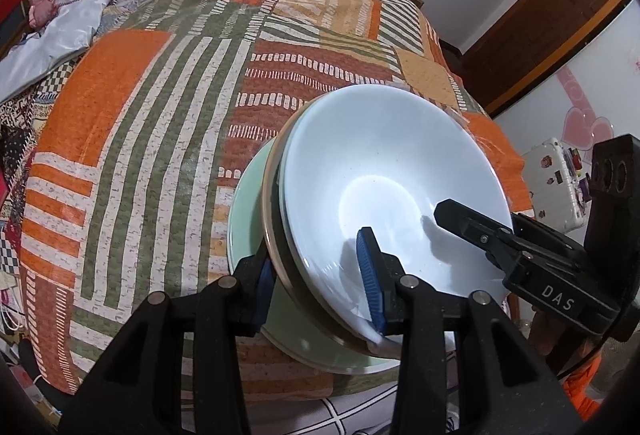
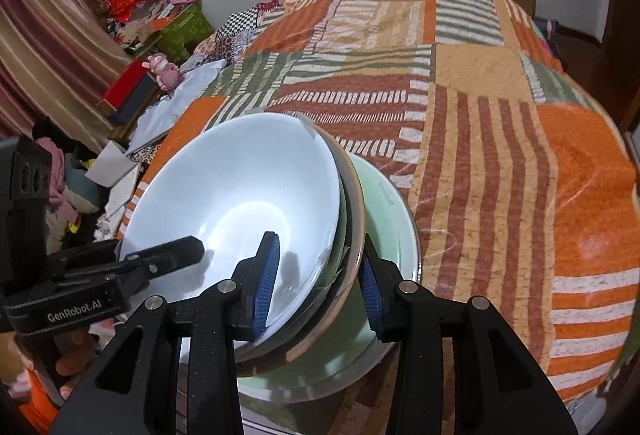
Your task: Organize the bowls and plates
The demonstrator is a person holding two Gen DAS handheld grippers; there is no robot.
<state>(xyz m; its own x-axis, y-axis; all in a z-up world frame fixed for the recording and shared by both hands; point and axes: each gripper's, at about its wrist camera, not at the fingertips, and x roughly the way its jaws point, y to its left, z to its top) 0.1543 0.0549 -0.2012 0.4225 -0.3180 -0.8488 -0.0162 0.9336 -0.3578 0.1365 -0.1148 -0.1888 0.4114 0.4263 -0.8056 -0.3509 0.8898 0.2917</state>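
Bowls sit nested between my fingers: a white bowl (image 1: 392, 179) inside a dark-rimmed one, over a green plate (image 1: 248, 203) on the patchwork cloth (image 1: 132, 123). My left gripper (image 1: 316, 275) and right gripper (image 2: 316, 275) each pinch opposite rims, narrowly parted. I judge stacking is underway; next, settle the stack level before letting go

I'm seeing a patchwork bedspread (image 2: 460, 83) in orange, green and rust stripes covering the bed. Off its far left corner a pink figurine (image 2: 163, 70) is standing beside a green box (image 2: 185, 29). A pale sheet (image 1: 52, 35) is lying crumpled along the left edge. Striped curtains (image 2: 36, 47) are hanging further left. I'm noting a stickered white case (image 1: 554, 181) past the right edge.
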